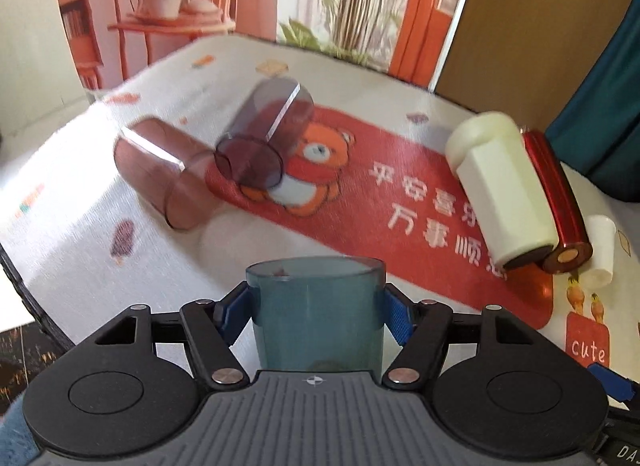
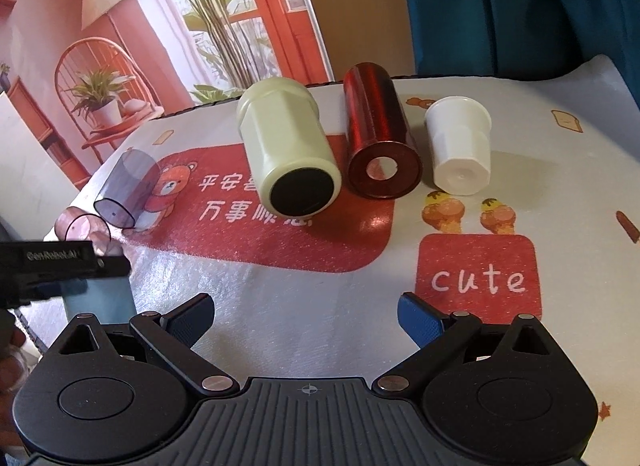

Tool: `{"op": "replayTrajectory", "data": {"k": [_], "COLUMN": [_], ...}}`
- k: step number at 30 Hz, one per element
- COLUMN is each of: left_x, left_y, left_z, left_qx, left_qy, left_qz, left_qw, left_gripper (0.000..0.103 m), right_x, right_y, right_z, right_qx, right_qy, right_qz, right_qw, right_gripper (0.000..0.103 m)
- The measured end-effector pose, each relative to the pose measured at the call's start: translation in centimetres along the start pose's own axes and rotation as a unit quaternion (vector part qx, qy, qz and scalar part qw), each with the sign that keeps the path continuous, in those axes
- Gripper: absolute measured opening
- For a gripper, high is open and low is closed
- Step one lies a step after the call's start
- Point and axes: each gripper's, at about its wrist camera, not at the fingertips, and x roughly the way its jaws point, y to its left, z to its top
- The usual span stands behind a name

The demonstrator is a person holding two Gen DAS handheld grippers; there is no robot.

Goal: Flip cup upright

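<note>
My left gripper [image 1: 316, 306] is shut on a translucent teal cup [image 1: 316, 314], held upright above the tablecloth. The same cup [image 2: 104, 300] shows under the left gripper's body at the left edge of the right wrist view. My right gripper [image 2: 306, 316] is open and empty above the cloth. Other cups lie on their sides: a purple one [image 1: 264, 137] [image 2: 126, 193], a pink one [image 1: 160, 173] [image 2: 86, 231], a cream one [image 1: 500, 189] [image 2: 288, 157], a red metallic one [image 1: 556, 209] [image 2: 378, 133] and a small white one [image 1: 600, 250] [image 2: 460, 149].
The table has a white cloth [image 2: 320, 326] with a red bear mat print [image 2: 280, 234]. A printed backdrop [image 2: 160, 25] and brown board stand behind it. A teal curtain [image 2: 520, 5] hangs at the right. The table's left edge [image 1: 24, 286] is close.
</note>
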Motion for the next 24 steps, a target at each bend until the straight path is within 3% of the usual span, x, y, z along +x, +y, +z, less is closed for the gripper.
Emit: {"op": "replayTrajectory", "data": {"k": [8, 15, 19, 24], "left_x": [-1.3, -1.3, -1.9, -3.2], "left_y": [-0.7, -1.2, -1.2, -0.8], "left_z": [-0.1, -1.0, -1.2, -1.3], "left_qx": [0.017, 0.031, 0.039, 0.035], "left_qy": [-0.033, -0.026, -0.028, -0.034], "left_qz": [0.011, 0.009, 0.005, 0.001], "left_qw": [0.9992, 0.9991, 0.9988, 0.9988], "left_gripper": [0.07, 0.072, 0.092, 0.096], "right_x": [0.0, 0.0, -0.2, -0.8], "right_y": [0.3, 0.2, 0.3, 0.8], "right_z": [-0.1, -0.1, -0.1, -0.1], "right_qx": [-0.003, 0.0, -0.001, -0.008], "right_qy": [0.001, 0.003, 0.003, 0.0], "right_qz": [0.0, 0.002, 0.002, 0.002], "right_qw": [1.0, 1.0, 1.0, 1.0], "right_gripper": [0.098, 0.098, 0.098, 0.098]}}
